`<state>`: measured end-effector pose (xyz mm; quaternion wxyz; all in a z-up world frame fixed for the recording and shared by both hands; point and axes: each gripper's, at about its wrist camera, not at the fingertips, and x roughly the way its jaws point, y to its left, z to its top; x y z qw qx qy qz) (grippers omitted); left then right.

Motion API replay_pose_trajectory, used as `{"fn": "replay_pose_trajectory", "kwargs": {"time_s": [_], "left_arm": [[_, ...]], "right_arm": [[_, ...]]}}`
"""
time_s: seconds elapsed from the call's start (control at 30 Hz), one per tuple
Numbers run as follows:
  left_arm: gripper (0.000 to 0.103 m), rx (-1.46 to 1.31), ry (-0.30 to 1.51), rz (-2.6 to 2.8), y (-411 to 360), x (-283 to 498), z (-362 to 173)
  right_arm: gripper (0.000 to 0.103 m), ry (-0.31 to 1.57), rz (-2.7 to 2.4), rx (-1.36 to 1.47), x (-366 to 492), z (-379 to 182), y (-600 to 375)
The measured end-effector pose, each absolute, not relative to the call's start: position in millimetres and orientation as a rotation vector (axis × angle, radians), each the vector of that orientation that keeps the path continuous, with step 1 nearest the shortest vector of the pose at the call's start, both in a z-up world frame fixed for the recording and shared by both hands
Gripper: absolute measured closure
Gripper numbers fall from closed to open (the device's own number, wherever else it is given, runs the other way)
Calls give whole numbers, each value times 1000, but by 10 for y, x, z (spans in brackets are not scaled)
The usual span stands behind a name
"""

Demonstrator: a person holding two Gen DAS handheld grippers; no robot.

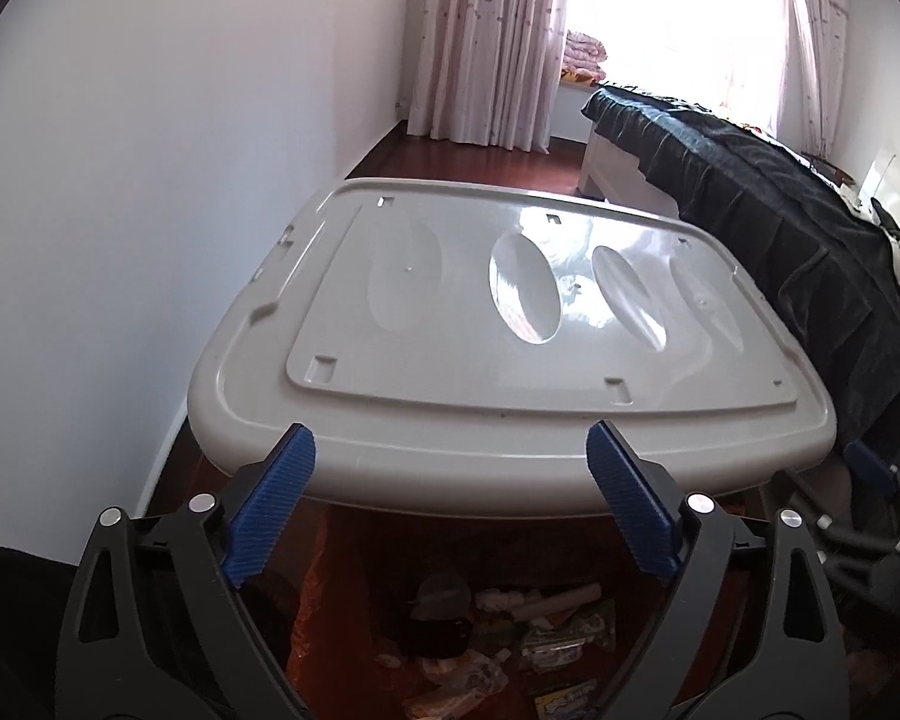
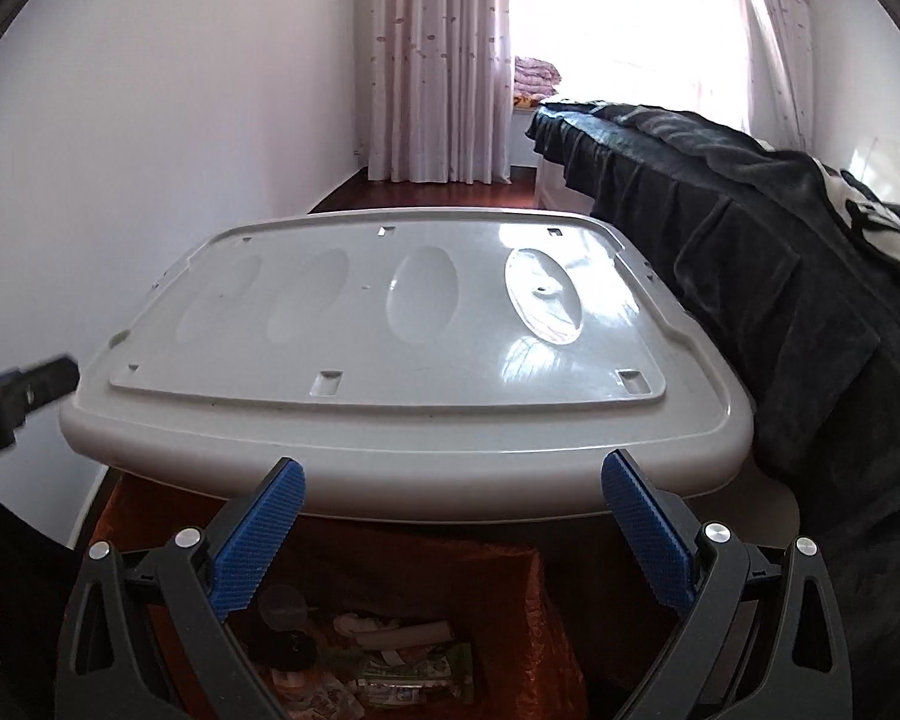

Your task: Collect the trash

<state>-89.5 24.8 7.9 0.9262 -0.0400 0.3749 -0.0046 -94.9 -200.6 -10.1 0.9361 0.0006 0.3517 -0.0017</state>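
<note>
1. The bed [image 1: 780, 192], draped in a dark blanket, fills the right side of the room and boxes in the work spot, so everything happens in the strip between it and the white wall.
2. A grey plastic lid [image 1: 510, 324] lies flat on top of a storage box in that strip; its top is bare, which suggests it serves as a raised surface and not as the place for rubbish.
3. Below the lid's near edge sits a bin lined with an orange bag [image 2: 510, 600], open at the top so items can be dropped straight in.
4. The trash [image 1: 510, 630], wrappers, crumpled paper and a rolled tube, already lies at the bottom of that bag, so the collecting looks far along or finished.
5. The left gripper [image 1: 450, 504] hangs over the bin with its blue pads spread wide and nothing between them.
6. The right gripper [image 2: 453, 531] is likewise spread wide and carries nothing, poised over the same opening, probably because both have nothing left to drop.
</note>
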Motion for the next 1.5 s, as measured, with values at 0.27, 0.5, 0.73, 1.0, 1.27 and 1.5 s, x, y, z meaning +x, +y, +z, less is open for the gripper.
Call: {"fn": "replay_pose_trajectory", "kwargs": {"time_s": [0.27, 0.5, 0.73, 1.0, 1.27, 1.5], "left_arm": [[12, -25, 785, -4, 136, -823, 131], [12, -6, 776, 4, 79, -681, 192], [12, -22, 748, 21, 44, -276, 380], [12, -25, 734, 14, -9, 240, 502], [12, -20, 765, 6, -63, 435, 330], [12, -15, 785, -11, -82, 444, 270]], "right_arm": [[5, 694, 17, -43, -980, -72, -1902], [5, 713, -12, -24, -768, 149, -2024], [5, 631, -45, -77, -74, 695, -2126], [5, 546, -44, -106, 208, 658, -2112], [5, 524, -41, -77, 238, 710, -2139], [5, 513, -29, -124, 175, 705, -2062]]}}
